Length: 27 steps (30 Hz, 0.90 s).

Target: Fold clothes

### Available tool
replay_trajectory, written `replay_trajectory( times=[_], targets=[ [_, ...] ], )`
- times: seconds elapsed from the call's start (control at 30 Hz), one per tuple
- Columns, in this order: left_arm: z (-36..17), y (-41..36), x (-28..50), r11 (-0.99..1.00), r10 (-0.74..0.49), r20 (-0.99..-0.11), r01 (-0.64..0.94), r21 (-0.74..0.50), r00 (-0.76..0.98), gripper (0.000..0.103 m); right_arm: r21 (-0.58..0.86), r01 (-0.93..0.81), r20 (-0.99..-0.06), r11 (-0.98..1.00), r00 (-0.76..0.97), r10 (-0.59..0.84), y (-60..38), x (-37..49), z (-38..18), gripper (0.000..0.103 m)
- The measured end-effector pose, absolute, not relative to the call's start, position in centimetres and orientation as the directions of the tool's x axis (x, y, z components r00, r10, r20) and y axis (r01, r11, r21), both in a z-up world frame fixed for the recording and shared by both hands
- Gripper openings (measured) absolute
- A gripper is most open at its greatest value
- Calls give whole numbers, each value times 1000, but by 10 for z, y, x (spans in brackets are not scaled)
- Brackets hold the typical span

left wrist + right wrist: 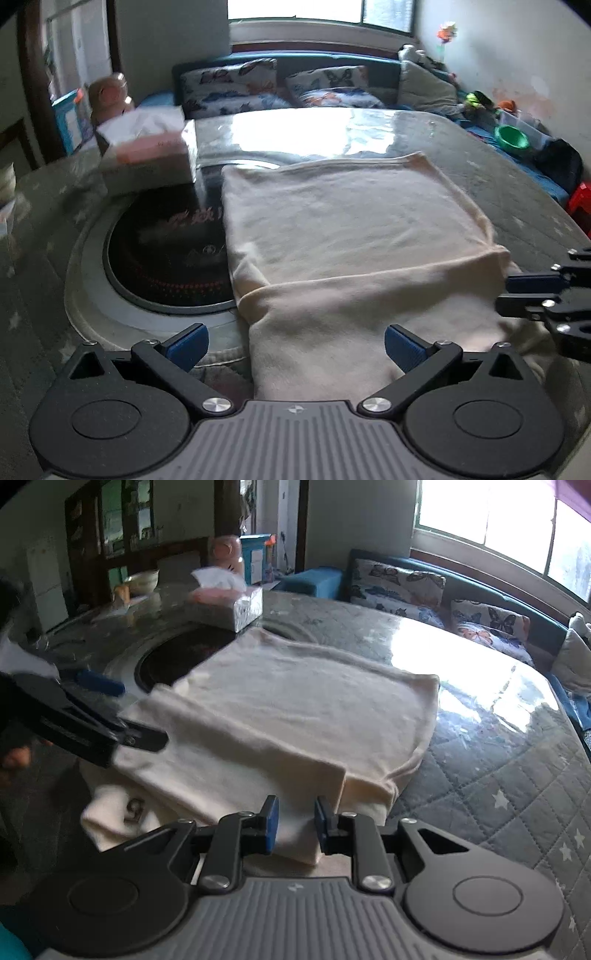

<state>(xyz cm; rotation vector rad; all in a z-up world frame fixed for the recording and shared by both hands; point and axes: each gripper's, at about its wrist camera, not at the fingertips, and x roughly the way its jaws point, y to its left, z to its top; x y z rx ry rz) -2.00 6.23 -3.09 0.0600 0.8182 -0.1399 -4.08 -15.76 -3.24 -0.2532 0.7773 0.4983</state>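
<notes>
A cream garment (pixel 351 229) lies partly folded on the quilted table, its near part doubled over; it also shows in the right wrist view (pixel 303 709). My left gripper (pixel 295 345) is open, its blue pads wide apart over the garment's near edge, holding nothing. It also shows at the left of the right wrist view (pixel 122 716). My right gripper (pixel 295 825) has its pads a narrow gap apart at the garment's near folded edge; cloth lies between them, but I cannot tell whether they pinch it. It also shows at the right edge of the left wrist view (pixel 517 291).
A tissue box (pixel 147 155) stands at the far left of the table (pixel 498 775). A round black hotplate (pixel 166 251) is set into the table, partly under the garment. Butterfly cushions (pixel 236 88) on a blue sofa lie beyond. A green bowl (pixel 511 136) sits far right.
</notes>
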Motion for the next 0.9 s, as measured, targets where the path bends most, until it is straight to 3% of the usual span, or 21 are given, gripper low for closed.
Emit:
replay_trajectory(
  times=[0.3, 0.6, 0.73, 0.9],
  targets=[
    [-19, 34, -75, 895, -273, -687, 439, 75, 673, 103, -85, -561, -738, 824, 591, 326, -162, -52, -32, 29],
    [-30, 19, -103, 796, -339, -704, 590, 139, 624, 100, -104, -580, -737, 808, 590, 329, -176, -74, -21, 34],
    [-42, 13, -106, 762, -334, -708, 620, 185, 622, 86, -134, -606, -746, 784, 582, 323, -180, -87, -20, 37],
    [-48, 9, -104, 748, -330, -692, 626, 223, 641, 49, -192, -652, -746, 734, 583, 323, -182, -105, -19, 50]
  ],
)
